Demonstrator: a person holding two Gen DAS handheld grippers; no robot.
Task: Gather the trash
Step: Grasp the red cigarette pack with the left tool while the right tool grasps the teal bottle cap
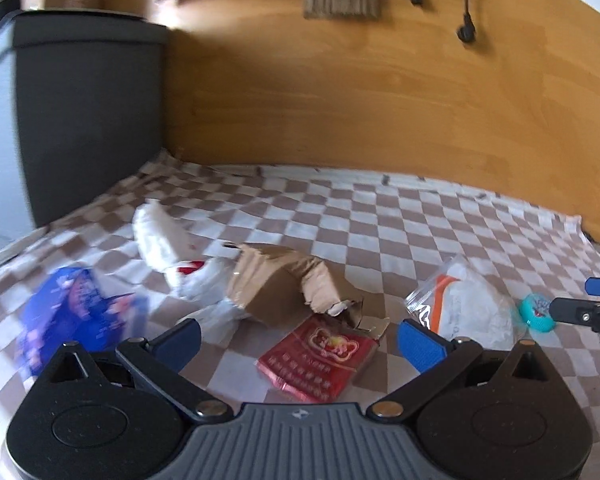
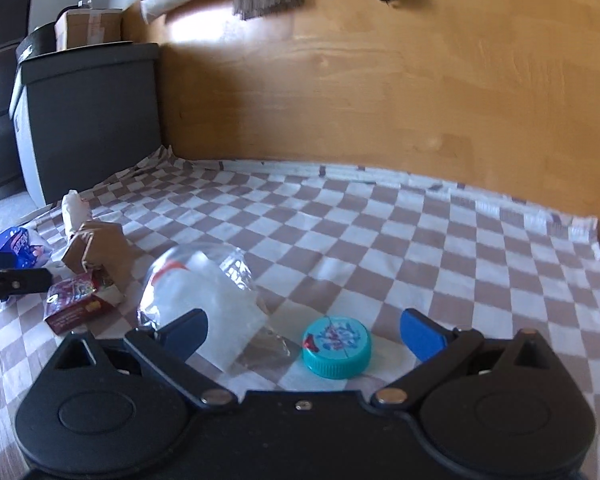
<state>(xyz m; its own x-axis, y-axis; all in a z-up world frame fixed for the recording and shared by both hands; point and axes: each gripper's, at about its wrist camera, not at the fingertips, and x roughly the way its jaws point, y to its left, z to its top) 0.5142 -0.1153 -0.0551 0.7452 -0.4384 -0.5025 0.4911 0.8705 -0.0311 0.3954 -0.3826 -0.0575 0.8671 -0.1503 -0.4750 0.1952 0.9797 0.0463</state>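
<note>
Trash lies on a checkered cloth [image 1: 340, 216]. In the left wrist view my left gripper [image 1: 300, 340] is open just above a red packet [image 1: 316, 360], with torn brown cardboard [image 1: 284, 284], a white crumpled bag [image 1: 168, 240], a blue wrapper [image 1: 76, 312] and a clear plastic bag [image 1: 468, 304] around it. In the right wrist view my right gripper [image 2: 304, 334] is open over a teal bottle cap [image 2: 337, 346], next to the clear plastic bag [image 2: 208, 296]. The red packet [image 2: 80, 304], the cardboard [image 2: 100, 252] and the blue wrapper [image 2: 20, 246] lie at the left.
A dark grey bin [image 1: 88, 120] stands at the cloth's far left corner, also in the right wrist view [image 2: 88, 120]. A wooden floor [image 1: 380, 100] lies beyond the cloth. Black cable plugs [image 1: 466, 32] lie on it. A cardboard box [image 2: 88, 28] sits behind the bin.
</note>
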